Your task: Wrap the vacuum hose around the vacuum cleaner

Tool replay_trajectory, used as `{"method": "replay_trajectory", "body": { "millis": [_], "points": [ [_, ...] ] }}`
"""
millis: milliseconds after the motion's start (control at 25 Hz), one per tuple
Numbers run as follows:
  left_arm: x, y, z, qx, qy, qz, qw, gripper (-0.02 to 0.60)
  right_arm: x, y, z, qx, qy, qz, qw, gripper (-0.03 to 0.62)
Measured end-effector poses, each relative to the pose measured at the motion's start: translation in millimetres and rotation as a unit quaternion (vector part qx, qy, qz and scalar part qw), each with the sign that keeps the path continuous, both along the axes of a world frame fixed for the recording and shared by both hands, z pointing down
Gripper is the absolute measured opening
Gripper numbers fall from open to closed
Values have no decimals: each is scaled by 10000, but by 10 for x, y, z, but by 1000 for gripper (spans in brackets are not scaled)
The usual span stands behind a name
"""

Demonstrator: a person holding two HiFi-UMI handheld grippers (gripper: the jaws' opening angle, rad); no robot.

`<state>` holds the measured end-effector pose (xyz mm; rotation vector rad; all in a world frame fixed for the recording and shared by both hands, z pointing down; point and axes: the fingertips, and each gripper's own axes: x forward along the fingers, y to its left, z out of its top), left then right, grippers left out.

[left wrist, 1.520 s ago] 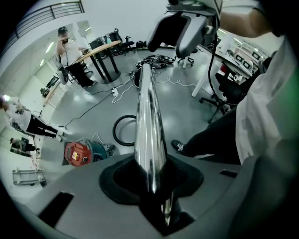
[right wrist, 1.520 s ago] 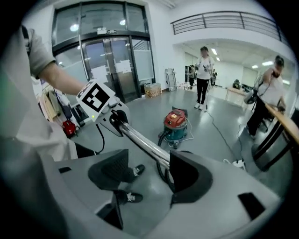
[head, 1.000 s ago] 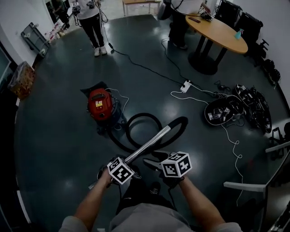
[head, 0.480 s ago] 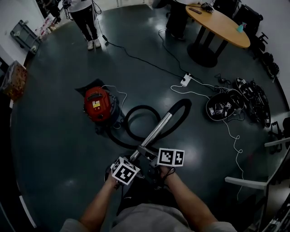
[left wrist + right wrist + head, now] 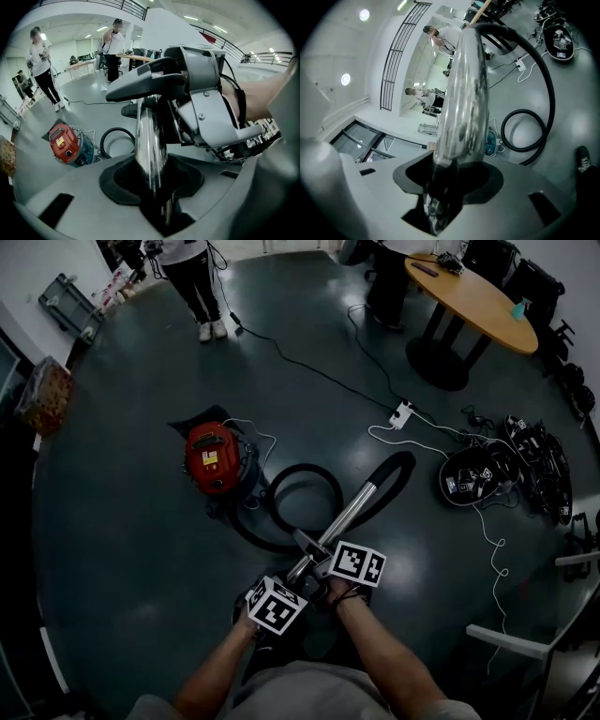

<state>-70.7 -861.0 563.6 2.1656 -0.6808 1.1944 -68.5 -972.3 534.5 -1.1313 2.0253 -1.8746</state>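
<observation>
Dark glossy floor (image 5: 112, 521), cables strewn about. Left hand-held gripper (image 5: 154, 185) clenched on metal wand (image 5: 352, 514). Right hand-held gripper (image 5: 440, 187) just ahead on same wand, jaws just been closing round it. Wand's long axis runs away to right. Hose (image 5: 551, 96) loops back left to red vacuum cleaner (image 5: 214, 457), on left gripper's side.

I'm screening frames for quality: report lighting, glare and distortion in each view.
Head view: dim, corners darkened, floor bowed by the wide lens. Left gripper view: brighter, black fisheye ring, bright streaks on the metal tube. Right gripper view: same ring, tube mirrors the room.
</observation>
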Motion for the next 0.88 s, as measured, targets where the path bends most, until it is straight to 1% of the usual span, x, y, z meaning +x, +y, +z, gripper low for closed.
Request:
{"method": "replay_trajectory", "body": {
  "millis": [40, 80, 200, 320, 400, 480, 600, 680, 760, 880],
  "points": [
    [66, -1, 0, -13, 15, -92, 10000, 143, 66, -9, 17, -20, 3, 40, 10000, 147],
    [141, 1, -5, -34, 36, -203, 9998, 143, 133, -16, 22, -30, -20, 69, 10000, 119],
    [424, 6, -17, -91, 101, -611, 9980, 143, 351, -35, 17, -51, -126, -15, 9999, 100],
    [770, -13, 47, -135, 151, -938, 9954, 144, 622, -59, 97, -135, -89, -261, 9995, 92],
    [970, -5, 131, -108, 95, -1007, 9948, 143, 772, -58, 181, -190, -42, -466, 9987, 91],
    [1122, 17, 211, -78, 34, -947, 9955, 144, 866, -54, 246, -170, -15, -684, 9975, 91],
    [1235, 82, 297, -141, -34, -795, 9967, 173, 914, -59, 335, -106, 39, -925, 9956, 91],
    [1268, 237, 338, -253, -115, -727, 9970, 231, 979, -78, 380, -84, 78, -984, 9951, 91],
    [1265, 406, 330, -361, -117, -837, 9958, 270, 1062, -138, 385, -68, 86, -996, 9950, 91],
    [1159, 495, 266, -284, -89, -1151, 9929, 273, 1073, -276, 399, -15, 135, -1022, 9947, 92]
  ]
}}
